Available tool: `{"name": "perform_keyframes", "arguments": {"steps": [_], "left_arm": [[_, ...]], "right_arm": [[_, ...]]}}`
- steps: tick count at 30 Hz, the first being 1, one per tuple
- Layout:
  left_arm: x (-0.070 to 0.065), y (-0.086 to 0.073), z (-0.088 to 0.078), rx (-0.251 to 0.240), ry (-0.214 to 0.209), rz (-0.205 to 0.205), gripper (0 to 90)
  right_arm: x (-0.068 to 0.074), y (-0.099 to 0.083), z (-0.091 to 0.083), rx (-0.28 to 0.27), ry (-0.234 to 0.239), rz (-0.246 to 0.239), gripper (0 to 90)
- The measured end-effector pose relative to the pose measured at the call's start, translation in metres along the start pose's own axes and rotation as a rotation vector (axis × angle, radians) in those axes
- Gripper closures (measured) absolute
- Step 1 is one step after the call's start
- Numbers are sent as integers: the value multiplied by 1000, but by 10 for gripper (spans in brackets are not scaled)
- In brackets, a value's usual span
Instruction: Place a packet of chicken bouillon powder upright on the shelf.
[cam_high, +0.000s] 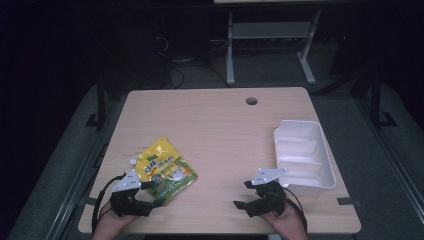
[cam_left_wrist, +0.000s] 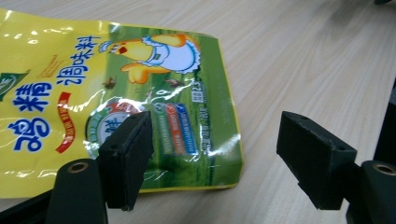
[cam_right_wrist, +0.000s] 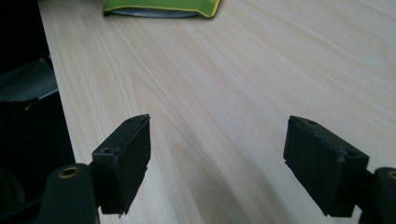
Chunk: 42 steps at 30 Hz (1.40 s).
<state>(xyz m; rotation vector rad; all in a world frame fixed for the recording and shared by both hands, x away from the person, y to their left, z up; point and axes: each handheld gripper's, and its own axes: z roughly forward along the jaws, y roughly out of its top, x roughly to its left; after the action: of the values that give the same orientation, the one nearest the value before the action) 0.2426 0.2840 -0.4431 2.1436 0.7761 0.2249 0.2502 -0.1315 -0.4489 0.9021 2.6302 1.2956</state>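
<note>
A yellow and green snack pouch (cam_high: 165, 171) with a cartoon chick lies flat on the wooden table (cam_high: 215, 120), front left. My left gripper (cam_high: 150, 194) rests at the pouch's near corner with its jaws wide apart; in the left gripper view the pouch (cam_left_wrist: 116, 93) lies under and beyond the left fingertip (cam_left_wrist: 128, 158), nothing pressed between the pads. My right gripper (cam_high: 246, 195) stands open near the front edge, right of centre, over bare wood (cam_right_wrist: 224, 93). The pouch's edge (cam_right_wrist: 163, 8) shows far off in the right gripper view.
A white plastic tray (cam_high: 303, 152) with inner compartments sits at the table's right side, just beyond my right gripper. A round cable hole (cam_high: 251, 101) is near the far edge. Dark floor and desk legs lie beyond the table.
</note>
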Motion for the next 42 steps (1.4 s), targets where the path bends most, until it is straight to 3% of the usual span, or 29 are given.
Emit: {"name": "perform_keyframes", "arguments": {"steps": [4,12,17,25,32,33,42], "left_arm": [[5,-3,-3,-4,16,-28,246],[10,-3,-6,-8,53,-37,251],[20,-6,-9,-7,72,-64,268],[33,-9,-14,-14,114,-118,268],[42,-10,-16,-7,157,-146,265],[44,-11,-15,-6,163,-154,265],[54,-12,-14,7,204,-197,247]], "right_arm": [[2,16,4,-18,7,-16,217],[-2,54,22,-2,26,-47,221],[1,87,39,31,34,-93,224],[9,120,67,75,40,-139,254],[15,134,89,114,52,-175,316],[17,140,99,132,62,-192,337],[29,159,134,201,84,-245,354]]}}
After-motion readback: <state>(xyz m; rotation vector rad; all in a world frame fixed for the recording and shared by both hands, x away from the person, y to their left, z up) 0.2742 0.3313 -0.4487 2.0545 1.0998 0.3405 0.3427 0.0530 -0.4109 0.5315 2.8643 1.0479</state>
